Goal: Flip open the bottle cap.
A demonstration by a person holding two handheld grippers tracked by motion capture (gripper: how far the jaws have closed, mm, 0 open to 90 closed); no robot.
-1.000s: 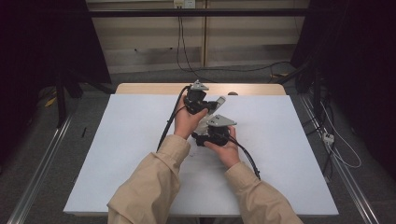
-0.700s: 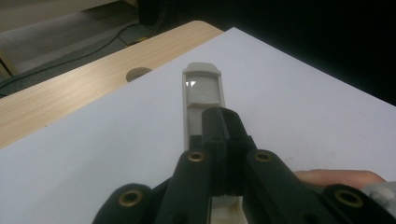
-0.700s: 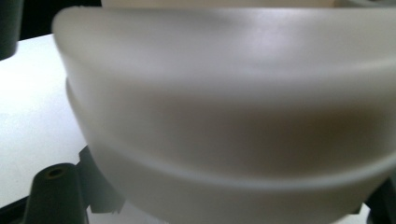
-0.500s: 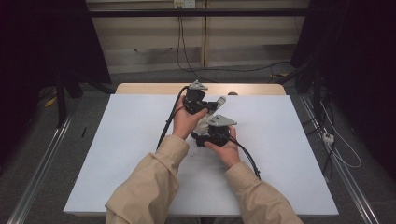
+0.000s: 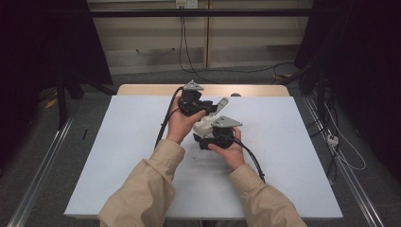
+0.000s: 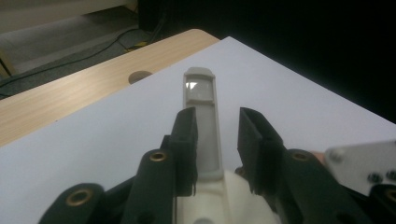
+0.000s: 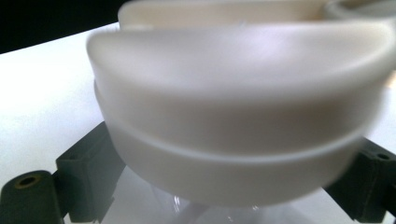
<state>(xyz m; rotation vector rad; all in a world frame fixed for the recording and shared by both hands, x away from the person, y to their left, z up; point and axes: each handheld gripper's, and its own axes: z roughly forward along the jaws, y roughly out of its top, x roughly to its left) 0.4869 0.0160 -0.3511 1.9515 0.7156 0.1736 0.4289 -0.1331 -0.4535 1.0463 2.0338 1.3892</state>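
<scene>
— Cream-white rounded plastic body [image 5: 203, 126] with its flat grey lever [image 5: 221, 103]: has anything shifted over the last second?

— Hardly anything. Both hands have stayed where they were, and the thing sits in the same place, near the middle of the table, a little towards the far edge. I judge this to be a steady hold, not a move under way.

— What are the claws doing?

— In the right gripper view, the right gripper [image 5: 202, 140] pinches the body [image 7: 243, 116], one black jaw against each flank. The left gripper [image 5: 209, 108] is spread. In the left gripper view its jaws straddle the lever [image 6: 201, 121]: one jaw lies against it, the other stands apart with a gap.

— So what does that mean for the work?

— The base looks braced, but the lever is not yet gripped. Closing on it is probably next.

— And the surface?

— It is a smooth white sheet [image 5: 118, 156] over a pale wooden tabletop [image 5: 142, 90]. A strip of wood with a round hole [image 6: 139, 76] shows at the far edge.

— The room?

— It is dim, with dark curtains [image 5: 42, 42] at the sides, black cables [image 5: 236, 71] on the grey floor beyond the table and metal rails [image 5: 42, 156] alongside it. The person's beige sleeves [image 5: 142, 194] come in from the bottom of the high view.
</scene>
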